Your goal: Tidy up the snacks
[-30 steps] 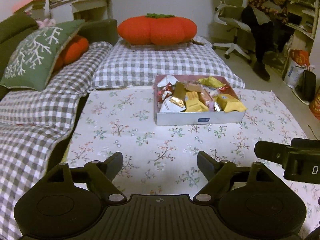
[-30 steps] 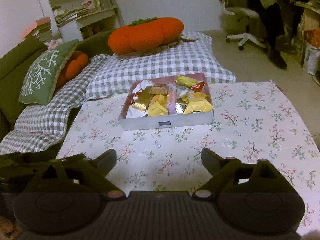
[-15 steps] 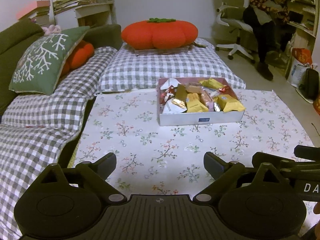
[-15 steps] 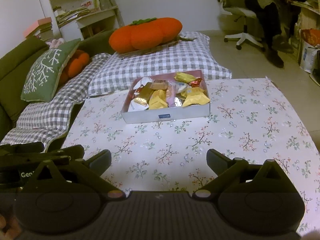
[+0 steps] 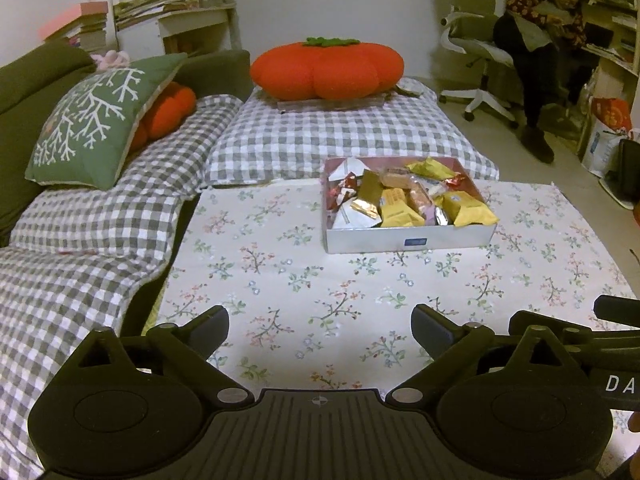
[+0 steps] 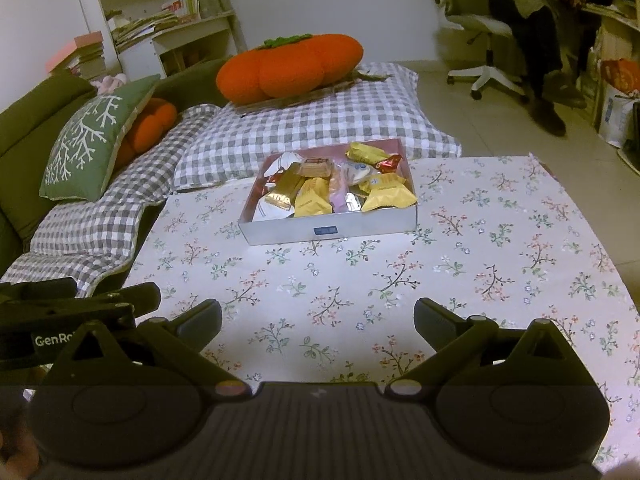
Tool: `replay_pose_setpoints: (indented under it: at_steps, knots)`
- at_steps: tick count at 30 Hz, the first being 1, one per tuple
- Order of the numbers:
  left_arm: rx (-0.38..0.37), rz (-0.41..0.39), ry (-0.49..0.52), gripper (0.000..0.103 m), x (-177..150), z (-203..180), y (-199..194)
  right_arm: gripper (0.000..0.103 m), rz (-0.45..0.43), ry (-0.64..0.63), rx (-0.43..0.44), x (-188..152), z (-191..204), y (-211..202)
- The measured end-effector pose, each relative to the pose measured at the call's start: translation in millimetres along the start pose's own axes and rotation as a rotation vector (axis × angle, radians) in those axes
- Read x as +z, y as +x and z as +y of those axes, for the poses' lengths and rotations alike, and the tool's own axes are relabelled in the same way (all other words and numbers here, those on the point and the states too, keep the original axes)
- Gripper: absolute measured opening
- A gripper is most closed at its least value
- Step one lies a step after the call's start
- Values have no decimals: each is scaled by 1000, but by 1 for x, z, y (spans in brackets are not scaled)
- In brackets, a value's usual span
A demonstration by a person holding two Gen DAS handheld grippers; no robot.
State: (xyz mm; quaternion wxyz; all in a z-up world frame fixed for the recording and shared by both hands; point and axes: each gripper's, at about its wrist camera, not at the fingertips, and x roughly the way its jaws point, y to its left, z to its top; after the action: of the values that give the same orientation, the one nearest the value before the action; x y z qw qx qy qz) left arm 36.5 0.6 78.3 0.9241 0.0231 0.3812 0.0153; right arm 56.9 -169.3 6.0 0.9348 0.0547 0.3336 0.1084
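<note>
Floral cloth covers the low table in the left wrist view, with grey checked cushions along its far and left edges. On the cloth sits a shallow box, towards the far right of the table, filled with wrapped snacks in yellow, gold, white and red. An orange pumpkin-shaped pillow lies on the far cushion, and a green pillow with a white branch pattern leans on the sofa at left. A person sits in an office chair far right. The left gripper hangs over bare cloth near the table's front edge, well apart from the box; its jaws have just been opening and stand wide with nothing between them.

From the right wrist view, the same box sits ahead near the far edge, slightly left of centre. The right gripper hangs over bare cloth, its jaws likewise spread wide and empty after just widening. Part of the left gripper shows at the lower left.
</note>
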Motion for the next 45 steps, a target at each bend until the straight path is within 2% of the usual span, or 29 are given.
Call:
replay_pose_setpoints:
  at_steps: [18, 45]
  knots:
    - [45, -10, 20, 101, 0, 2, 5, 102, 7, -11, -24, 0, 7, 5]
    - [63, -4, 21, 102, 3, -2, 12, 102, 16, -8, -74, 2, 9, 10]
